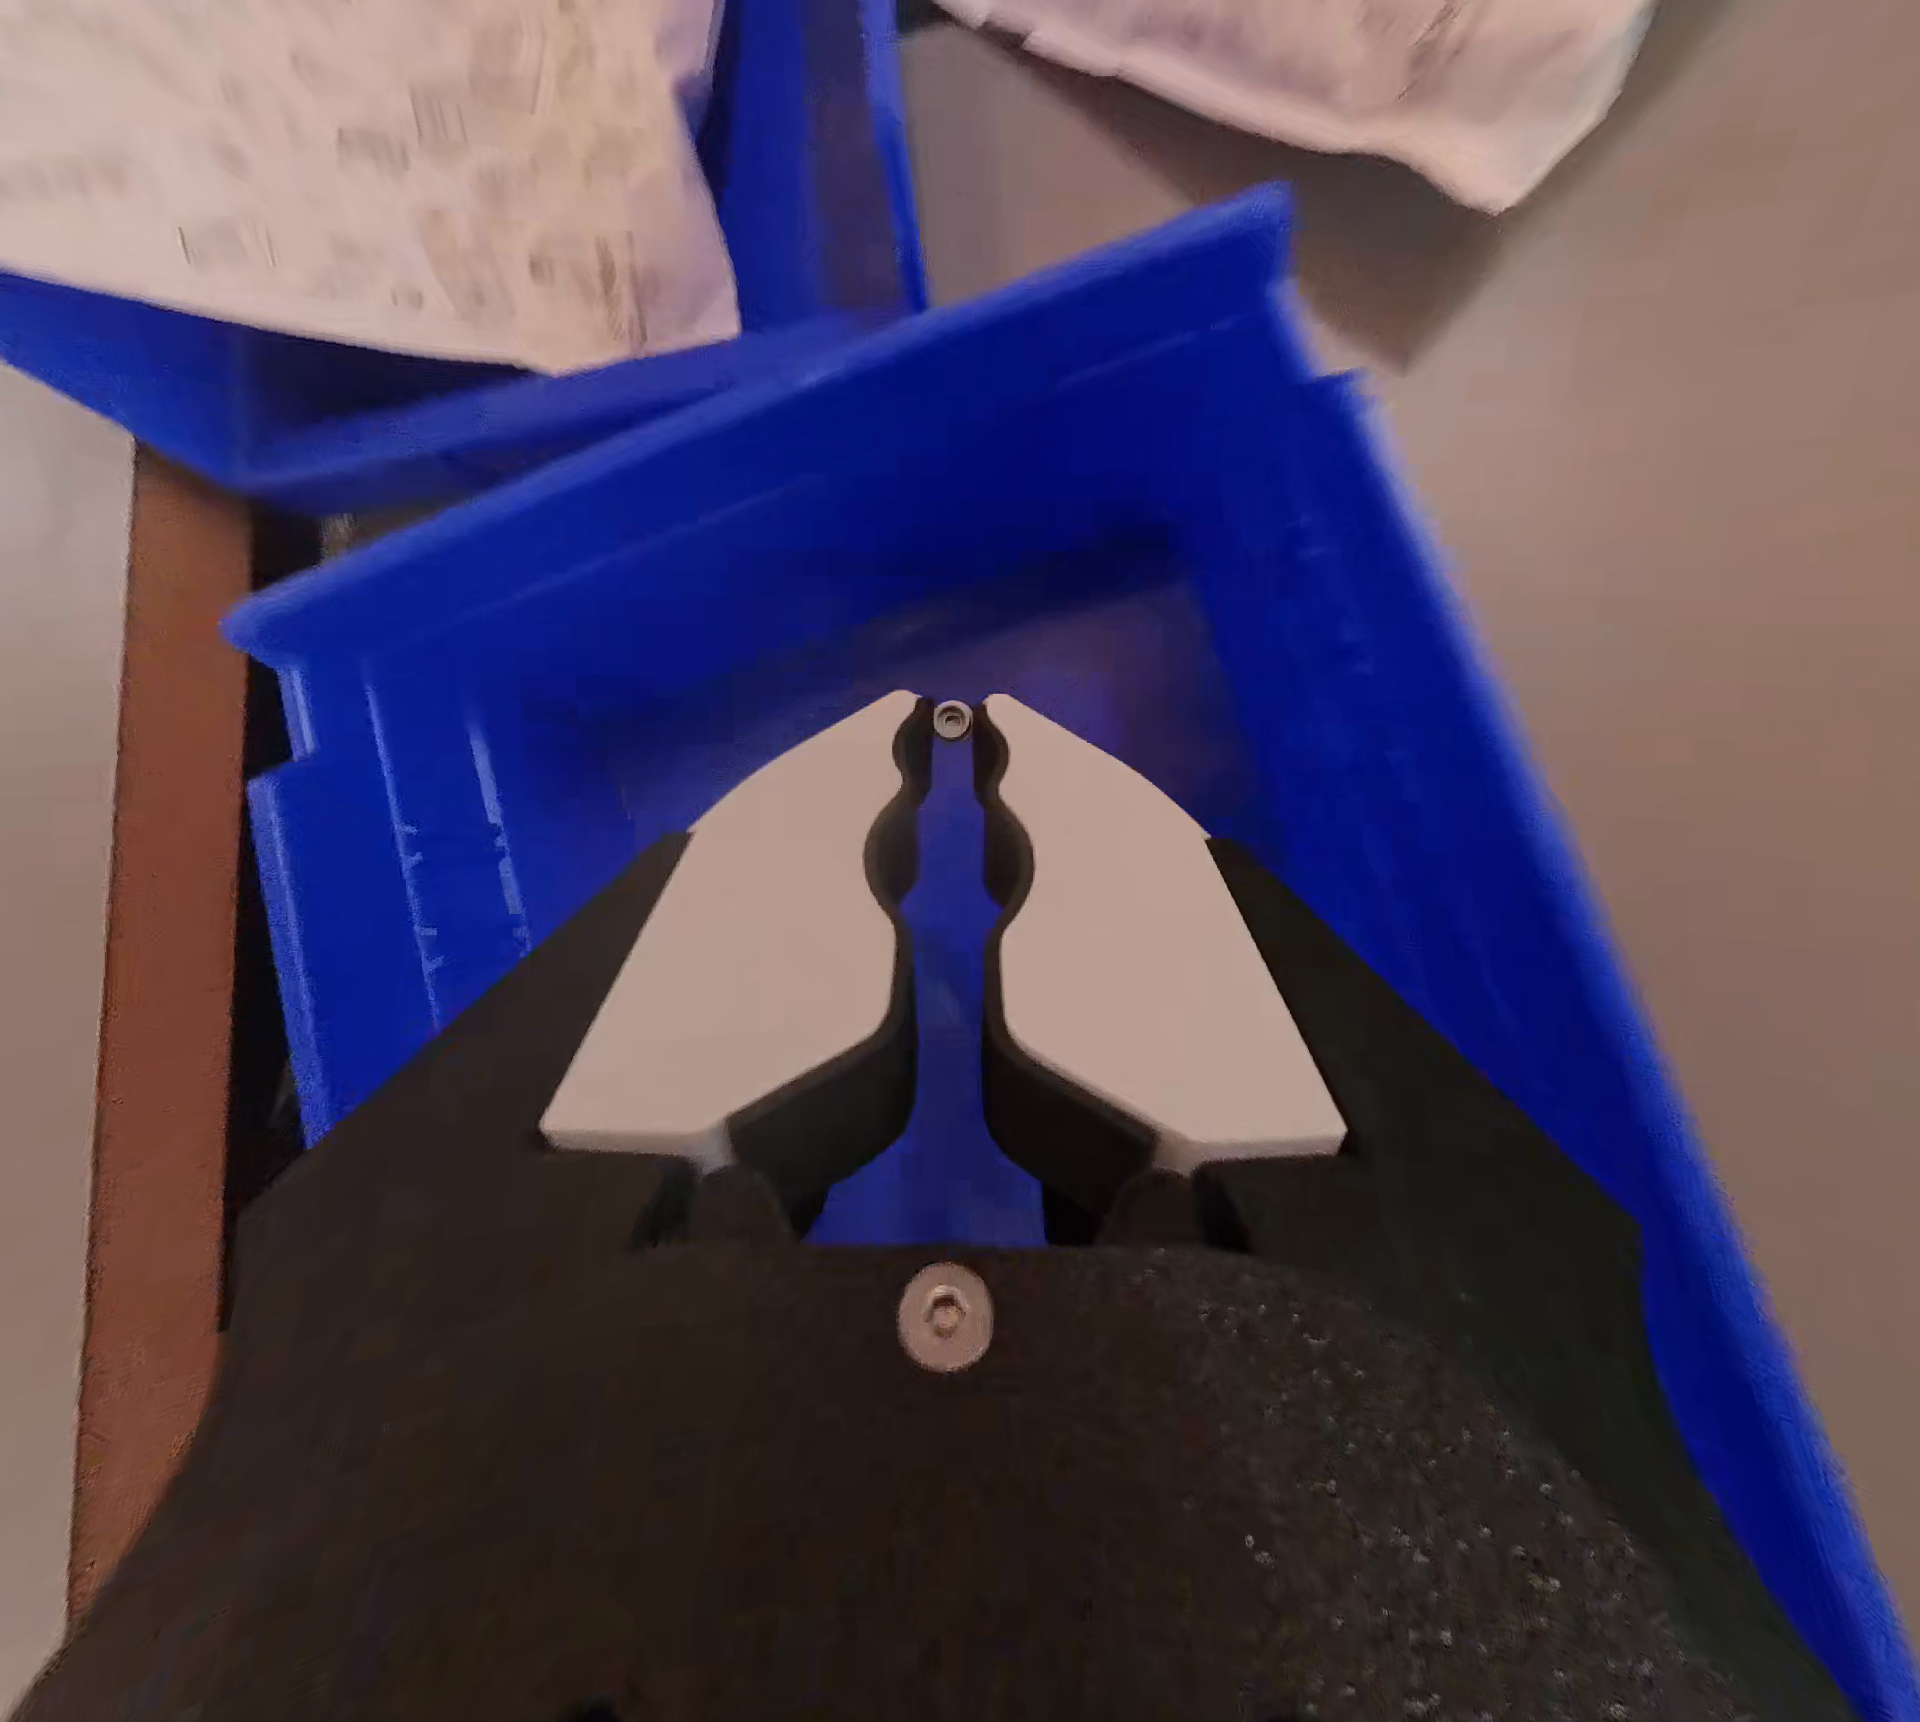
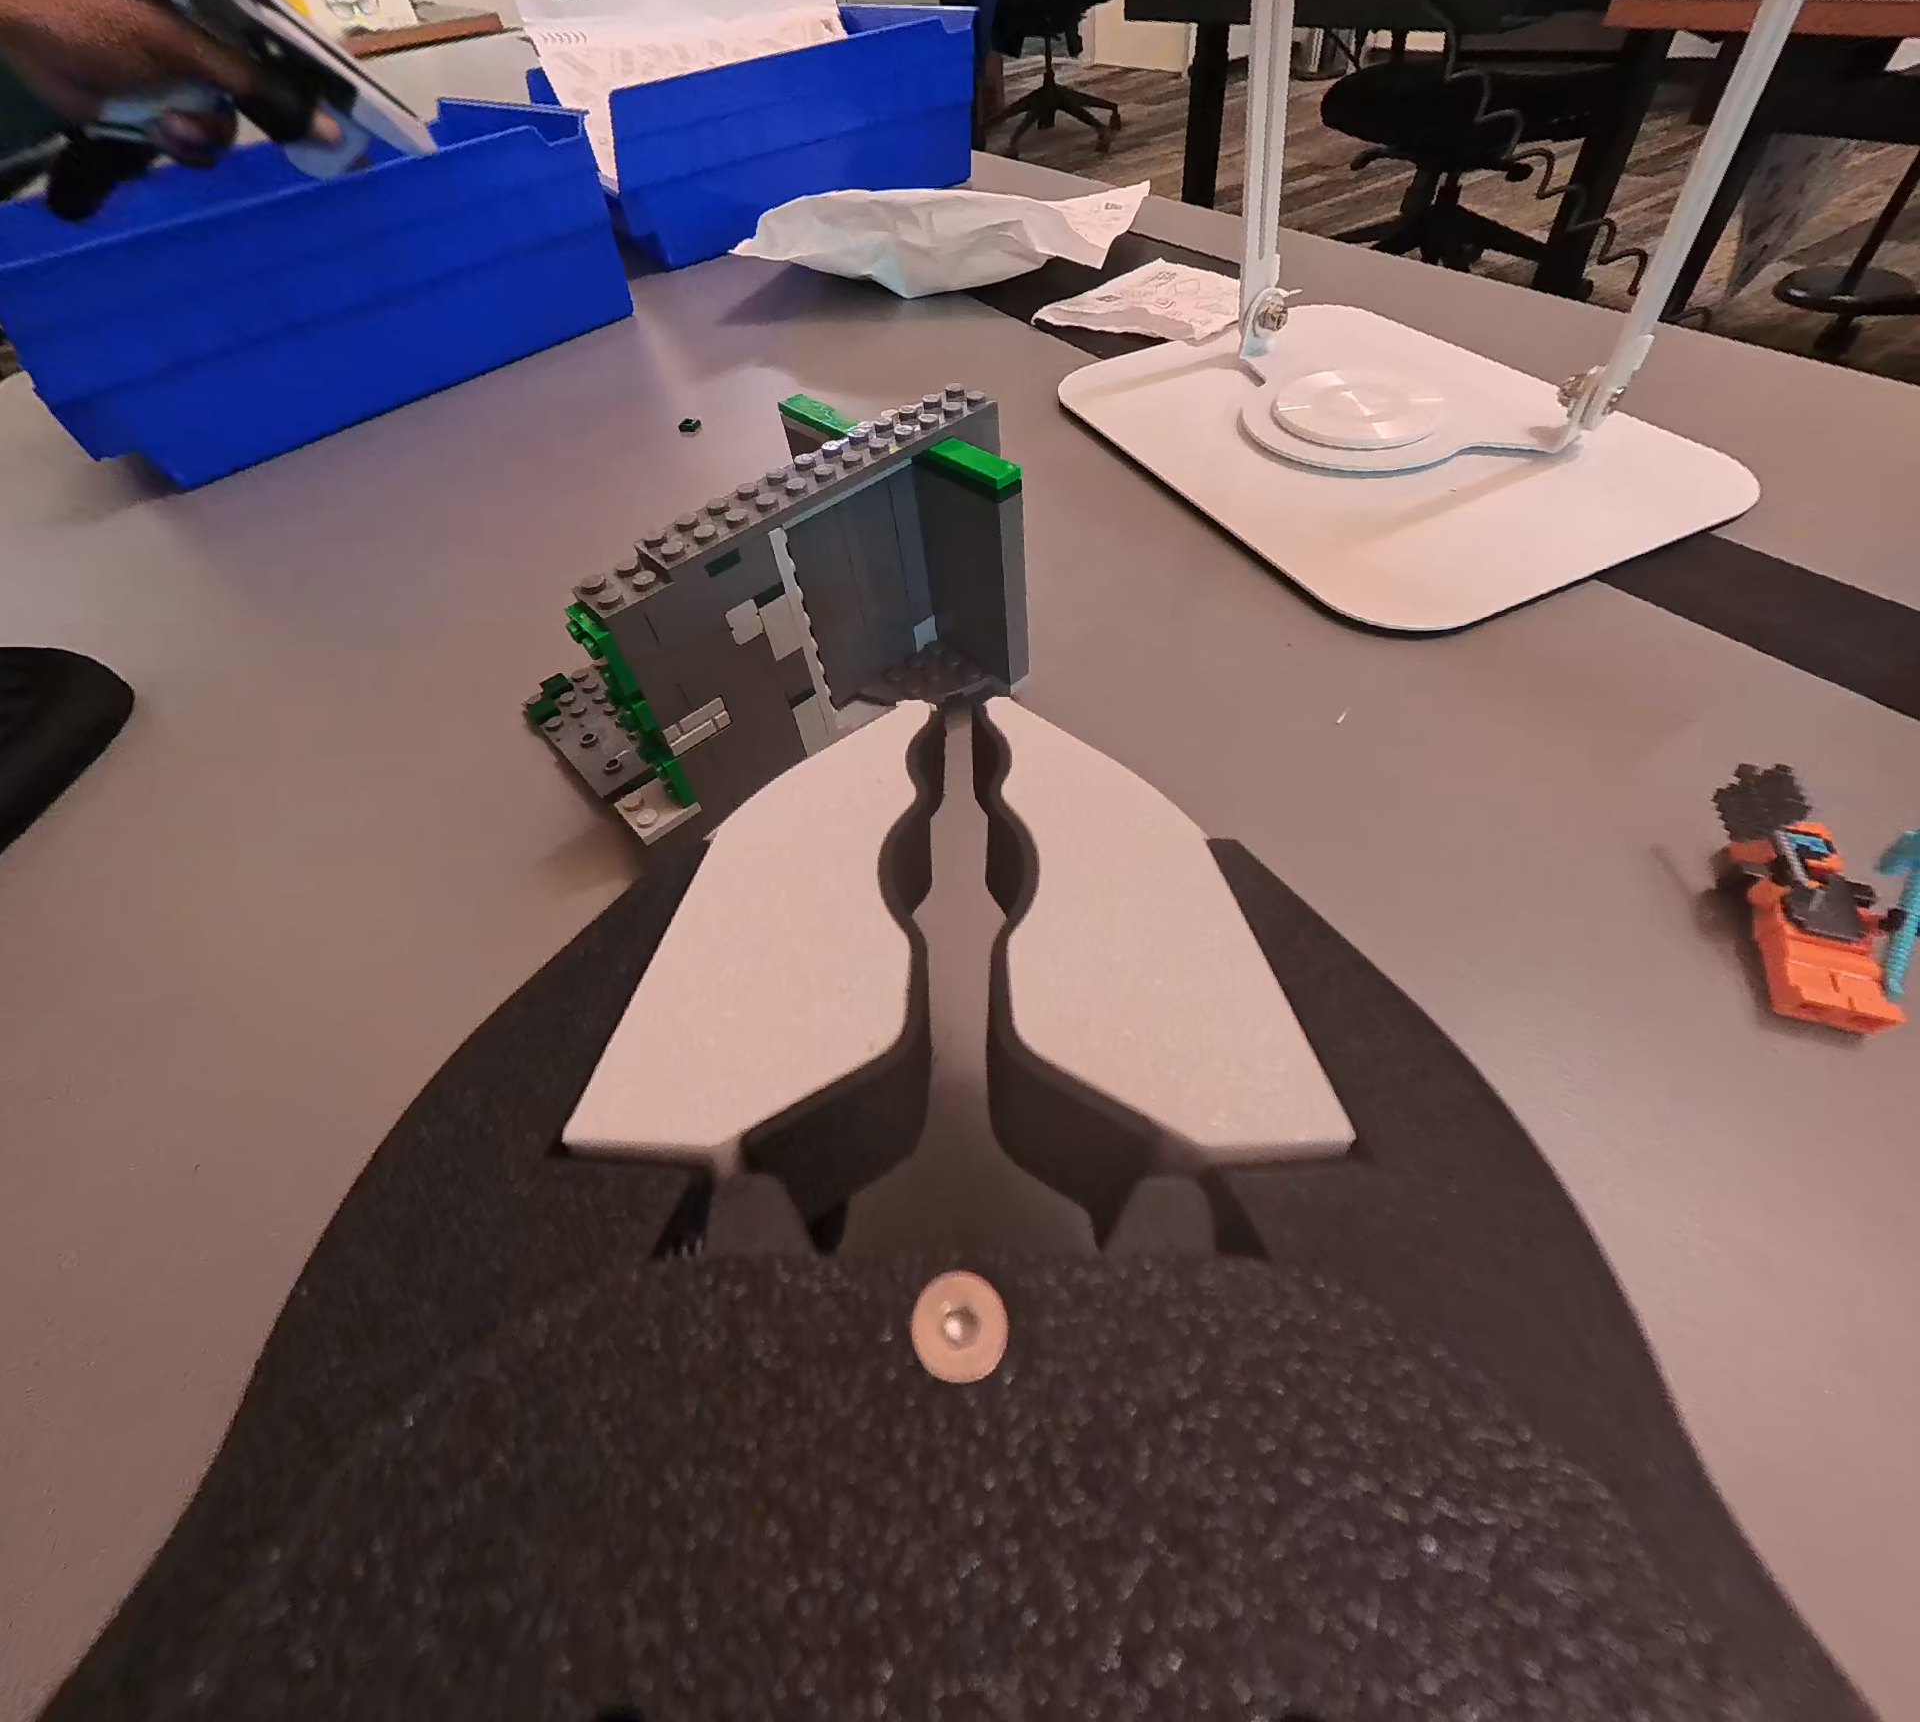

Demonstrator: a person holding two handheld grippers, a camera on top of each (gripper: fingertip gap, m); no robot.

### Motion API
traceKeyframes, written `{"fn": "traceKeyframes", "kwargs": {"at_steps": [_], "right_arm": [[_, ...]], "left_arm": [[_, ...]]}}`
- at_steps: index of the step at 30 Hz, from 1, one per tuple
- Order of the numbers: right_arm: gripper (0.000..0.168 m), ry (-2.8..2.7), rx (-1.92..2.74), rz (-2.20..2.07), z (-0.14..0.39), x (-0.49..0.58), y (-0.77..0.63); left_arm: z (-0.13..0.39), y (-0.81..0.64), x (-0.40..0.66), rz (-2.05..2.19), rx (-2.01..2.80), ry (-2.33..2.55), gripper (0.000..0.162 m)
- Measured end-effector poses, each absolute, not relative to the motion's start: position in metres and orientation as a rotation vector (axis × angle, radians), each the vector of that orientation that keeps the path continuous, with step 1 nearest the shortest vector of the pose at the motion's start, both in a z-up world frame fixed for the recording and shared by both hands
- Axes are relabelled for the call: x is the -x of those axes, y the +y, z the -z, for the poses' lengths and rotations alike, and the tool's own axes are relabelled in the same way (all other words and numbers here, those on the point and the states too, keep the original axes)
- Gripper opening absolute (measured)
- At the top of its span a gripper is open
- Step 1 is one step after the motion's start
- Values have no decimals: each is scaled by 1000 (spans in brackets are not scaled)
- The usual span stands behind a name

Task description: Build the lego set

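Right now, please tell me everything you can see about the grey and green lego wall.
The lego wall stands upright on the grey table, made of dark and light grey plastic bricks. Studs run along its top edge; green pieces sit on its top corner and left side. A studded grey base plate juts out at lower left. The right tongs sit at its near corner.

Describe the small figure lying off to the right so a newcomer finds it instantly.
Start at the white stand base on the grey table. Come nearer along the right edge to the orange figure lying flat. Nothing else there is orange, unlike the grey-and-green build.
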State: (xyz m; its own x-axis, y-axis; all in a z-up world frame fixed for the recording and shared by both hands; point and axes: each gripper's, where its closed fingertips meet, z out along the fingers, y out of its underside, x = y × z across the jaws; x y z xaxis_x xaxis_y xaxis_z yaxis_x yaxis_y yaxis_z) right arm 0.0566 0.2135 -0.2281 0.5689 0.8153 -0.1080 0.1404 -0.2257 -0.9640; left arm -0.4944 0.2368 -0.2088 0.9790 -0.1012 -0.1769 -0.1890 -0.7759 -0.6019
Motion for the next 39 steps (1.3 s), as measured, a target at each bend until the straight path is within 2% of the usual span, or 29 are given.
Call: {"fn": "traceKeyframes", "kwargs": {"at_steps": [6,15,23,30,39], "right_arm": [[4,-800,1713,-770,229,-57,214],[4,-806,1713,-776,229,-56,213],[4,-821,1711,-766,230,-55,212],[4,-825,1713,-766,231,-55,211],[5,-838,1712,-783,231,-54,210]], "left_arm": [[238,242,525,-194,2536,109,11],[230,241,520,-186,2514,120,21],[224,242,504,-127,2483,206,35],[219,238,491,-132,2434,263,30],[267,226,482,-114,2521,461,27]]}}
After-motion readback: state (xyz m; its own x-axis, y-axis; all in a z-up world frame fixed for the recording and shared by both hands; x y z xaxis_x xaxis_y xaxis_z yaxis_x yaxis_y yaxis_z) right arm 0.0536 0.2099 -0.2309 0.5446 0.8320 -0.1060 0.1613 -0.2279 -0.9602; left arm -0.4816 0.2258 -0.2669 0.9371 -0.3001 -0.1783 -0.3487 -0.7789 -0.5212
